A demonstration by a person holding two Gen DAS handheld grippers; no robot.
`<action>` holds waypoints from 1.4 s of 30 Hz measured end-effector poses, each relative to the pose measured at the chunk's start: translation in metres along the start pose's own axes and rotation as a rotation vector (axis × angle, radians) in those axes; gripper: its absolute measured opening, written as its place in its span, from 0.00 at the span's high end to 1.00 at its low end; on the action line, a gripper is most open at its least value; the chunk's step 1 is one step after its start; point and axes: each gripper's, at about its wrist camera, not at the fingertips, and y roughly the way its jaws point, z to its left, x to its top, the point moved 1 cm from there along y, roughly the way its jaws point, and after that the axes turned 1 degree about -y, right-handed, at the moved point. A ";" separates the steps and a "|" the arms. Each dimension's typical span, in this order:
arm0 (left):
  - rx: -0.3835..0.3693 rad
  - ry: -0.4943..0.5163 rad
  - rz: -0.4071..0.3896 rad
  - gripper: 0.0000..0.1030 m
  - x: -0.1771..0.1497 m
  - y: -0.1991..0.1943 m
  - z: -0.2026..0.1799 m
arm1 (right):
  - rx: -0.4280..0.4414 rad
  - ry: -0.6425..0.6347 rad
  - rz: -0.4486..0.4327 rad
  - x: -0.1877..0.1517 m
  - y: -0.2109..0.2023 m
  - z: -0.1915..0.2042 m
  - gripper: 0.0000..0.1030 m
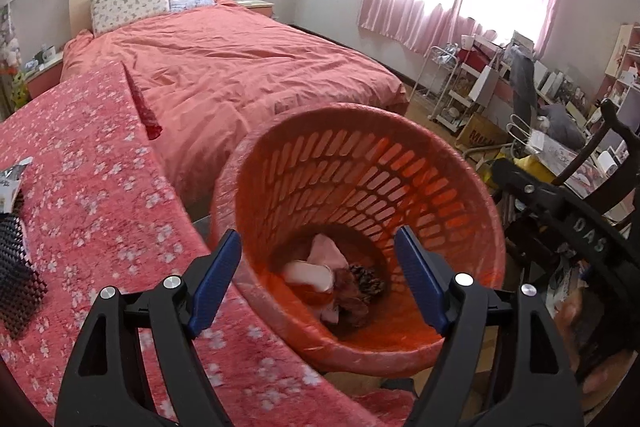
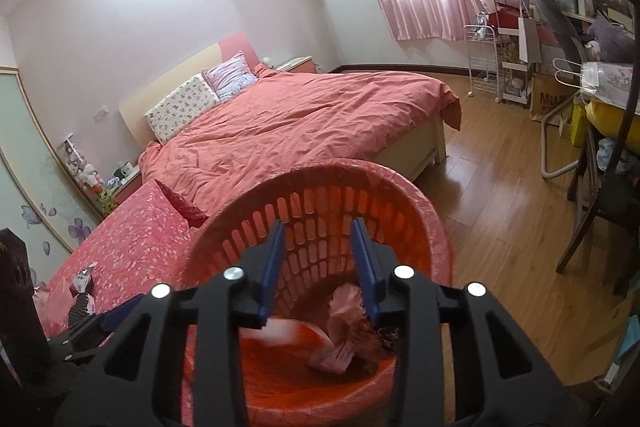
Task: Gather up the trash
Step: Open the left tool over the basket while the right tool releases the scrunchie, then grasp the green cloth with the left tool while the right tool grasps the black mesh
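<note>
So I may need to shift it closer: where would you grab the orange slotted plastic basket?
Grip the orange slotted plastic basket by its near rim, from above: the mouth tilts toward the grippers, and the rolled lip is thin enough to pinch.

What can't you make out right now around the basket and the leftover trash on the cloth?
- Basket bottom, right wrist view: the right gripper covers part of it; a white item below is motion-blurred.
- Trash pile, left wrist view: the items overlap, so they can't be counted.
- Wrapper and black mesh on the floral cloth: cut off by the left edge.
- Basket base: hidden by the cloth and the left gripper.
</note>
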 end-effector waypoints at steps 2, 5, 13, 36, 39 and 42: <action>0.017 -0.009 -0.002 0.24 -0.002 -0.004 0.007 | -0.018 -0.002 -0.008 -0.001 -0.004 -0.002 0.55; 0.040 -0.021 -0.008 0.24 -0.005 -0.012 0.016 | -0.033 -0.013 -0.012 -0.001 -0.007 -0.002 0.50; 0.123 -0.053 -0.031 0.24 -0.012 -0.043 0.055 | -0.028 -0.066 -0.008 -0.006 -0.018 0.022 0.46; 0.425 -0.289 -0.087 0.24 -0.081 -0.177 0.216 | 0.172 -0.305 0.078 -0.057 -0.051 0.179 0.44; 0.469 -0.350 -0.089 0.24 -0.092 -0.192 0.245 | 0.194 -0.328 0.093 -0.066 -0.053 0.197 0.44; 0.513 -0.404 -0.084 0.24 -0.102 -0.203 0.273 | 0.214 -0.356 0.116 -0.077 -0.053 0.216 0.44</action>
